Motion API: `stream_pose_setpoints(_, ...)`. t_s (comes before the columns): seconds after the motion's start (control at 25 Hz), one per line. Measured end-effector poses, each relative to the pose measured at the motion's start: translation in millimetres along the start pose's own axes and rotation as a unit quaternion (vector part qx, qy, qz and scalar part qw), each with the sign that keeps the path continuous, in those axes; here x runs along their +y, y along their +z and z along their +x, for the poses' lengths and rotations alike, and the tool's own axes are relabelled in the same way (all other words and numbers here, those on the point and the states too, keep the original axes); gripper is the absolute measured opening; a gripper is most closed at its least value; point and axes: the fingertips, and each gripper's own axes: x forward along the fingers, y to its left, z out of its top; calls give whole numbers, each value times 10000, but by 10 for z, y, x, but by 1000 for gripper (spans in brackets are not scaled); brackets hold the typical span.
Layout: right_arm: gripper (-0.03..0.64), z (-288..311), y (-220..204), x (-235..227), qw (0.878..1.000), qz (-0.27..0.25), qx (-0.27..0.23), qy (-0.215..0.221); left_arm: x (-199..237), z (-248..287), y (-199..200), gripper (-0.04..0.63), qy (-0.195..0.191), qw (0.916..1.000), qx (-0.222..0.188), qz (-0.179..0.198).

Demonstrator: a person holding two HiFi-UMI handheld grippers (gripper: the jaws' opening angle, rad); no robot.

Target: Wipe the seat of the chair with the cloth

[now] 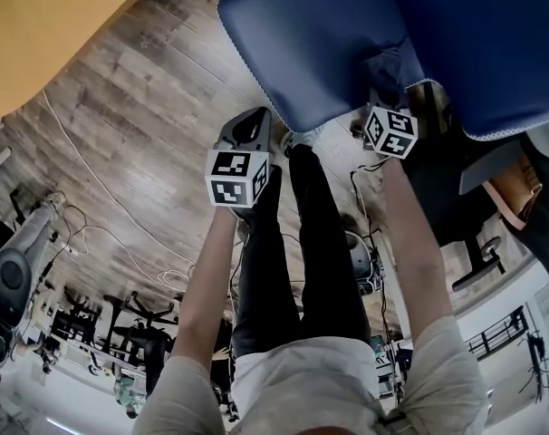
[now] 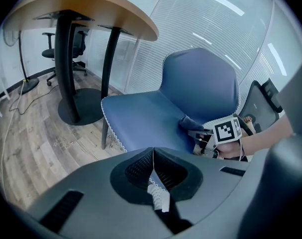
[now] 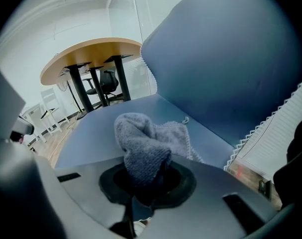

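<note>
The blue chair's seat (image 1: pixel 320 53) fills the top of the head view, with its backrest (image 3: pixel 226 59) close in the right gripper view. A grey-blue cloth (image 3: pixel 146 143) lies bunched on the seat (image 3: pixel 101 126), and my right gripper (image 3: pixel 148 178) is shut on its near end. In the head view that gripper (image 1: pixel 383 102) reaches over the seat's front edge onto the cloth (image 1: pixel 388 71). My left gripper (image 1: pixel 247 130) hovers just off the seat's front left corner, shut with nothing in it (image 2: pixel 152 166). It looks across the seat (image 2: pixel 146 116) at the cloth (image 2: pixel 191 123) and the right gripper (image 2: pixel 218 136).
A round wooden table (image 2: pixel 91 9) on black legs (image 2: pixel 66 59) stands just left of the chair; its top also shows in the head view (image 1: pixel 48 25). Cables (image 1: pixel 93 179) trail over the wood floor. A black office chair (image 2: pixel 78 44) stands far back, and another dark chair (image 2: pixel 260 103) at the right.
</note>
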Motion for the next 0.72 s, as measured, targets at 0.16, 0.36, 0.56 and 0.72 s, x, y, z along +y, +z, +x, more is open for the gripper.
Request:
stream_pose_setpoints(0.16, 49, -31, -33, 77, 9997, 97, -197, -112, 78, -99, -147, 28, 11, 9999, -44, -97)
stream_pose_setpoints(0.36, 51, -65, -110, 323, 9995, 158, -247, -98, 210, -293, -387, 28, 8, 9999, -11, -137)
stream_pose_setpoints(0.56, 49, -134, -276, 705, 9996, 146, -229, 80, 330, -463, -590, 28, -4, 9999, 123, 22)
stream_pose_setpoints(0.72, 49, -182, -369, 925, 9993, 180, -245, 195, 379, -594, -637, 28, -31, 9999, 94, 127)
